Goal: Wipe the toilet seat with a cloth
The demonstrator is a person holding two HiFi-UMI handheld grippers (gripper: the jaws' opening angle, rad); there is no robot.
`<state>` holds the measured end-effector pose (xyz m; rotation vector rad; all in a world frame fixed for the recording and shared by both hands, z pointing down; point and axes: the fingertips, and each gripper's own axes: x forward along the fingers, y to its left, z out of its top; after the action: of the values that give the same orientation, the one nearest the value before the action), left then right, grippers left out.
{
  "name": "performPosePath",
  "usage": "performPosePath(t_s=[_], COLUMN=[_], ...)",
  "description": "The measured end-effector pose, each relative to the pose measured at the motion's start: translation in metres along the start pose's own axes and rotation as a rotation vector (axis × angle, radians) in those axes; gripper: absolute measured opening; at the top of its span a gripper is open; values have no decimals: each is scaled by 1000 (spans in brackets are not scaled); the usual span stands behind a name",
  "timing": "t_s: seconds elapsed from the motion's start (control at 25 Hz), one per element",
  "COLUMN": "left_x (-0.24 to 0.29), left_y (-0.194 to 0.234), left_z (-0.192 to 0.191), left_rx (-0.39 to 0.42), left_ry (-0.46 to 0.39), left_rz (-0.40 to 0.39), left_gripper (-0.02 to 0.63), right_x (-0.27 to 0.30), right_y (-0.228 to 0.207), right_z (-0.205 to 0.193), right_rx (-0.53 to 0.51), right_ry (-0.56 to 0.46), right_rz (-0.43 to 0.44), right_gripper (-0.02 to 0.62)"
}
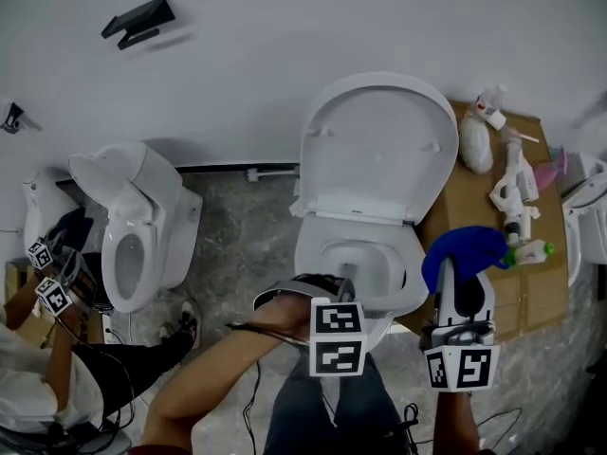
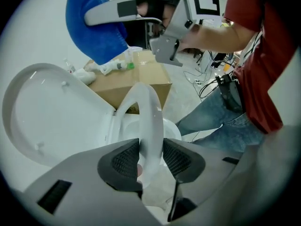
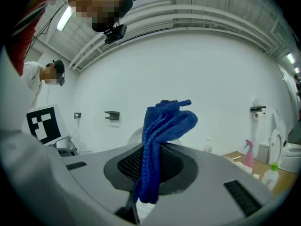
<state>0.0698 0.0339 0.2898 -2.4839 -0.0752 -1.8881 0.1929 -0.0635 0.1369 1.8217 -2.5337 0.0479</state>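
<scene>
Nearest: L gripper (image 2: 151, 155) points steeply down at the near end of the bowl (image 1: 381, 322). Its jaws sit apart, astride the seat (image 2: 143, 107) front rim. The rim is between the pads and they're just beside it, but no real clamp shows, so I read it as loose, not gripping. Seat lies on or close to the bowl, can't tell if fully down. Its long axis runs near-to-far, w/ the hinge at the far end under the raised lid (image 1: 379, 145). R gripper (image 3: 150, 166) is just right of the bowl, held level, clenched on the blue cloth (image 3: 164, 121). Cloth is bunched, sticks out past the tips and touches nothing else. Key relation: seat is left of and below the cloth, so R gripper prob needs to tip down and go left to land on the ring. L gripper is nearer the seat but has no cloth, and prob should clear off so it doesn't block the wipe. Right of bowl: box (image 1: 493, 216) w/ bottles (image 1: 517, 192) on top. Far left: 2nd toilet (image 1: 137, 230) w/ another person (image 1: 38, 377) beside it. Wall (image 1: 285, 27) behind.
</scene>
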Motion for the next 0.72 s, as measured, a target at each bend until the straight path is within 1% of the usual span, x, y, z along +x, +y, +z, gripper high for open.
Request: performPosePath(t_s=[0.08, 0.2, 0.28, 0.36, 0.56, 0.72], left_x=[10, 27, 38, 47, 73, 99], left_y=[-16, -36, -48, -58, -84, -103], left_z=[-4, -8, -12, -16, -24, -33], left_rx=[-6, -36, -54, -65, -118, -146], left_ry=[-2, -23, -30, -32, -48, -36], left_rz=[-55, -146, -192, -230, -321, -375], left_gripper=[175, 175, 184, 193, 191, 183], right_x=[2, 6, 9, 12, 13, 14], right_y=[4, 6, 8, 13, 27, 39], right_z=[-9, -23, -33, -41, -60, -77], right_rx=[7, 13, 17, 21, 29, 30], right_ry=[14, 33, 48, 60, 88, 113], right_rz=[8, 15, 18, 22, 41, 58], right_gripper=[69, 69, 69, 69, 69, 69])
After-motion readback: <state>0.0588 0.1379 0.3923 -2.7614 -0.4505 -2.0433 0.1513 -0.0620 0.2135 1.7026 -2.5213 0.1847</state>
